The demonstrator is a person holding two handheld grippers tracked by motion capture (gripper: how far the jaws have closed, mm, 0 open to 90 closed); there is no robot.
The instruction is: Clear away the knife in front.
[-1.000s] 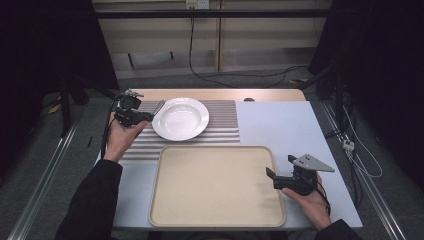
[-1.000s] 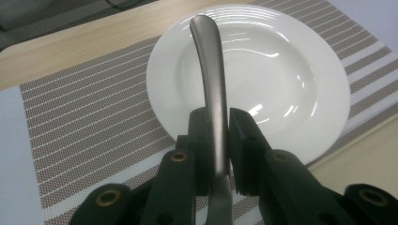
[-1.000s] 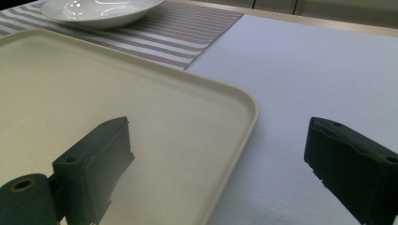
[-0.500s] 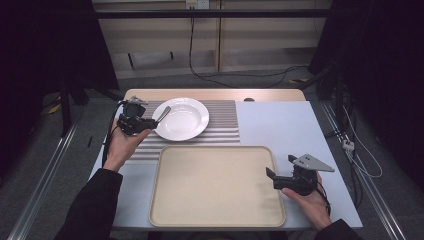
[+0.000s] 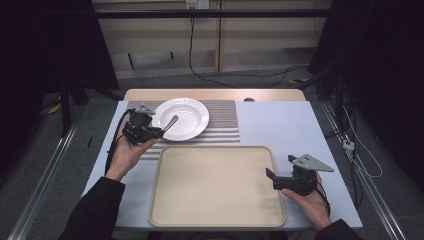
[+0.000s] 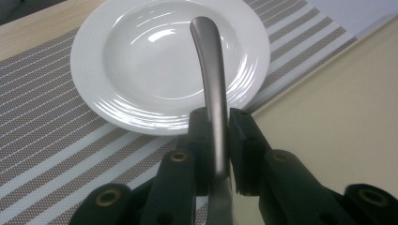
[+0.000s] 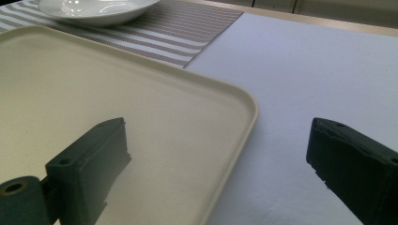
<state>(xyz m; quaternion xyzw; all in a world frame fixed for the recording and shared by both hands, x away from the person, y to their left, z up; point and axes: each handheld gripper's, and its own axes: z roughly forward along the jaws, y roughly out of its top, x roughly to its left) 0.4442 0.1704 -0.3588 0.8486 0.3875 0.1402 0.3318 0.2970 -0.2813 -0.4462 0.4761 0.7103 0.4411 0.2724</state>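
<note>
Overhead view, two close gripper views

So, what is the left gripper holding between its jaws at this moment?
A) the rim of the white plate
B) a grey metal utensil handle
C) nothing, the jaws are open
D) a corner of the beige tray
B: in the left gripper view the left gripper is clamped on the grey metal utensil handle, whose free end reaches over the white plate.

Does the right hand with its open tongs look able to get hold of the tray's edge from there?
Probably yes. The right tongs stand open astride the beige tray's near corner rim, one side over the tray, the other over the table, with nothing between.
</note>
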